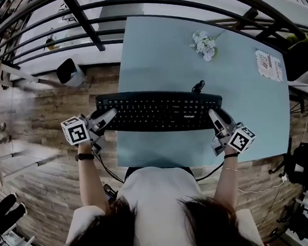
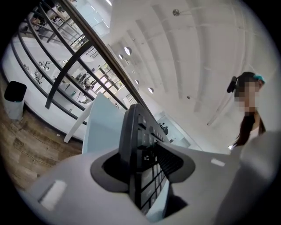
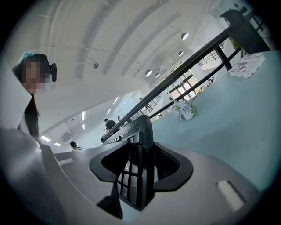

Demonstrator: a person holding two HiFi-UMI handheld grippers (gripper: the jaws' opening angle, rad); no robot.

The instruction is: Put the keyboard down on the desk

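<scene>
A black keyboard (image 1: 161,111) lies lengthwise across the near half of the pale blue desk (image 1: 165,50), and its left end juts past the desk's left edge. My left gripper (image 1: 109,116) is shut on that left end, my right gripper (image 1: 214,115) on the right end. In the left gripper view the keyboard (image 2: 138,132) runs away between the jaws of the left gripper (image 2: 142,162). The right gripper view shows the keyboard's end (image 3: 140,145) clamped the same way in the right gripper (image 3: 140,169). Whether the keyboard touches the desk I cannot tell.
A bunch of white flowers (image 1: 205,43) and a printed box (image 1: 269,64) sit at the desk's far side. The keyboard's cable (image 1: 197,85) curls behind it. A black bin (image 1: 69,72) stands on the wooden floor at left, before a curved dark railing (image 1: 83,19).
</scene>
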